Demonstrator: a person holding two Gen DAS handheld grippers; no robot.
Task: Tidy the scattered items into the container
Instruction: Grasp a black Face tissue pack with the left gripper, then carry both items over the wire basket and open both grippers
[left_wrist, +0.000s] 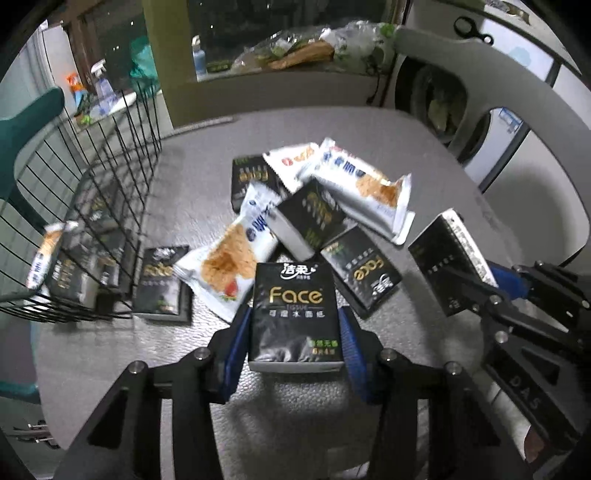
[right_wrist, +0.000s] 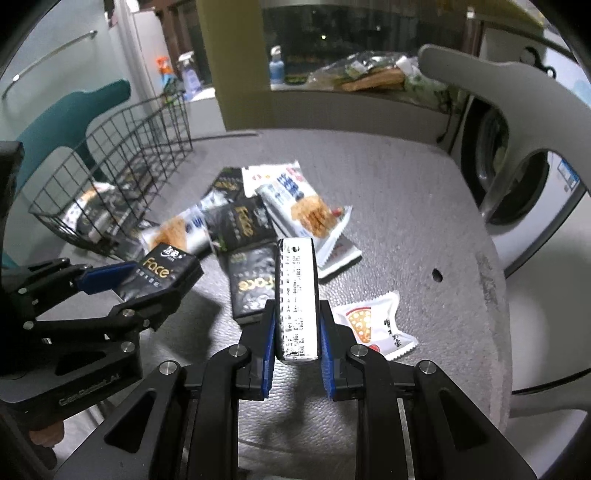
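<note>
A: Where's the basket (left_wrist: 92, 206)?
B: Left on the worktop (left_wrist: 369, 122), packs inside.
A: The hand-held grippers?
B: Left hand-held gripper (left_wrist: 293, 325) clamps a tissue pack (left_wrist: 293, 314) face-up, long axis pointing away. Right hand-held gripper (right_wrist: 297, 332) clamps another pack (right_wrist: 297, 295) on edge; only its view shows the pizza sachet (right_wrist: 376, 325).

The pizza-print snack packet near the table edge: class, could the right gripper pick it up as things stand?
Probably not yet: the right gripper is shut on a tissue pack. The pizza-print snack packet lies uncovered beside it.
</note>
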